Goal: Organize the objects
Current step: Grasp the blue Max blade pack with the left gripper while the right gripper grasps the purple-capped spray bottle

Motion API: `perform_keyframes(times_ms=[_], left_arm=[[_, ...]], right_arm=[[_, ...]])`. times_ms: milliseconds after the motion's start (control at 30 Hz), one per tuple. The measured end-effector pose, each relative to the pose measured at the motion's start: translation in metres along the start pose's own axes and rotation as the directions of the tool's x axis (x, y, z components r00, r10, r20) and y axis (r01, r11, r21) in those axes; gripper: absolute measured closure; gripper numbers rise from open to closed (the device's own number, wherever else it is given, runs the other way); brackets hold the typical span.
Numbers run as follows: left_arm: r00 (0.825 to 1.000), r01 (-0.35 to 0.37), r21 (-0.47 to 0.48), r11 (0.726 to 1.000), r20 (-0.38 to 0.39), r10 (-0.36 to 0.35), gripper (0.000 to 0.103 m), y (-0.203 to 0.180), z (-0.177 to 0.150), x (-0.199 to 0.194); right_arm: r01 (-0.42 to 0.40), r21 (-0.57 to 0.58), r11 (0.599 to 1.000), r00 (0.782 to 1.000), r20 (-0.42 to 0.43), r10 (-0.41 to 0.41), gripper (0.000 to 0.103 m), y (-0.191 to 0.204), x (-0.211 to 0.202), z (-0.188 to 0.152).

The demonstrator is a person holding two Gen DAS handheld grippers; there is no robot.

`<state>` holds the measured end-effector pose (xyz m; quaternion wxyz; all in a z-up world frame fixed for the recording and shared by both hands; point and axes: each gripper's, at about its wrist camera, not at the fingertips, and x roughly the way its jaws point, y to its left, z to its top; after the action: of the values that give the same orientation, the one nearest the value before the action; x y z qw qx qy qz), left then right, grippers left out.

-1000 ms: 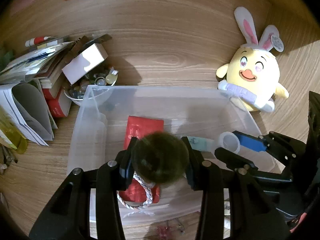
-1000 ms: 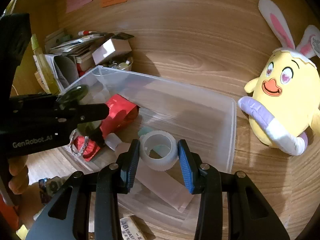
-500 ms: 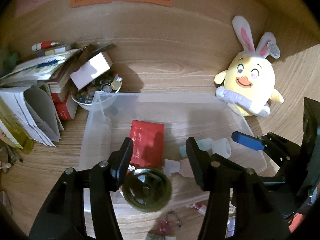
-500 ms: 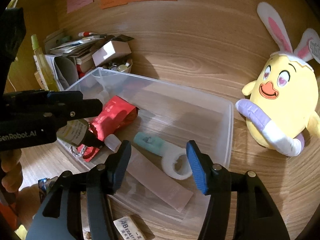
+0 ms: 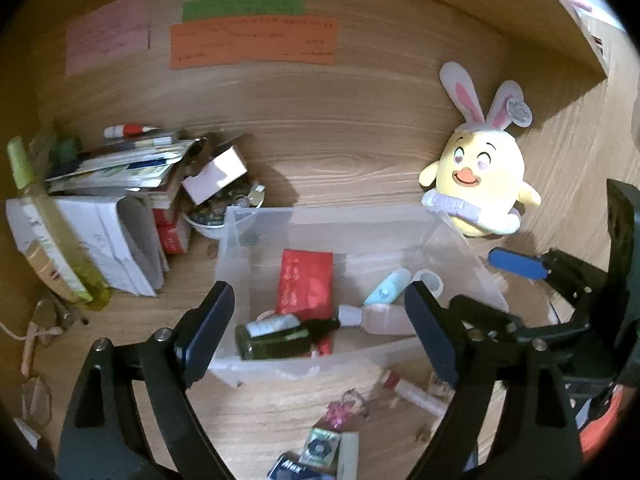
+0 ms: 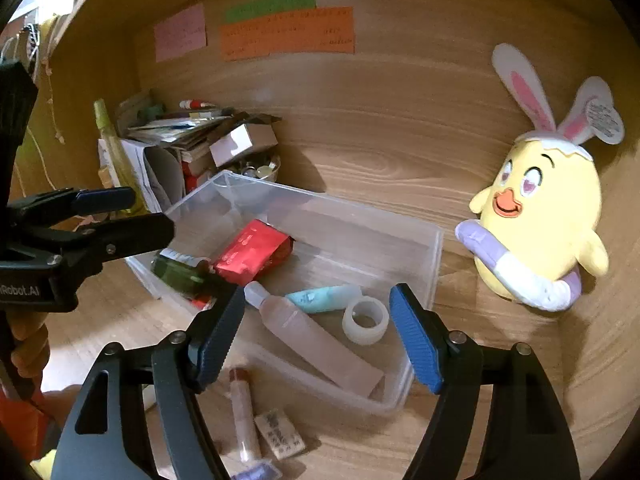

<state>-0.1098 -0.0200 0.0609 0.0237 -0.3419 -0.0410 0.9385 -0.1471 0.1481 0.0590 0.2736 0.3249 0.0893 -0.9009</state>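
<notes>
Your left gripper (image 5: 320, 336) is a black plastic frame: two curved arms with long cut-out slots, a silver screw head at each knuckle, and dark blue ribbed pads (image 5: 428, 336) inside the fingers. Your right gripper (image 6: 316, 336) is built the same, though its pads (image 6: 416, 340) show a brighter blue with fine ridges. From the right wrist view, the left gripper's black body carries white lettering ending in "Robot.AI". Your hand (image 6: 28, 344) sits under that body, with an orange-red sleeve or part below it; which, you cannot tell.
</notes>
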Motion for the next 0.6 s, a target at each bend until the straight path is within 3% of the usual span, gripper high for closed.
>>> perform_keyframes(times_ms=[600], left_arm=[[0.995,-0.065,0.030,0.997,-0.076,0.067,0.014,0.016,-0.063,-0.028]], right_arm=[[-0.001,0.006,1.000,1.000,0.006,0.001,0.029,0.016,-0.042,-0.043]])
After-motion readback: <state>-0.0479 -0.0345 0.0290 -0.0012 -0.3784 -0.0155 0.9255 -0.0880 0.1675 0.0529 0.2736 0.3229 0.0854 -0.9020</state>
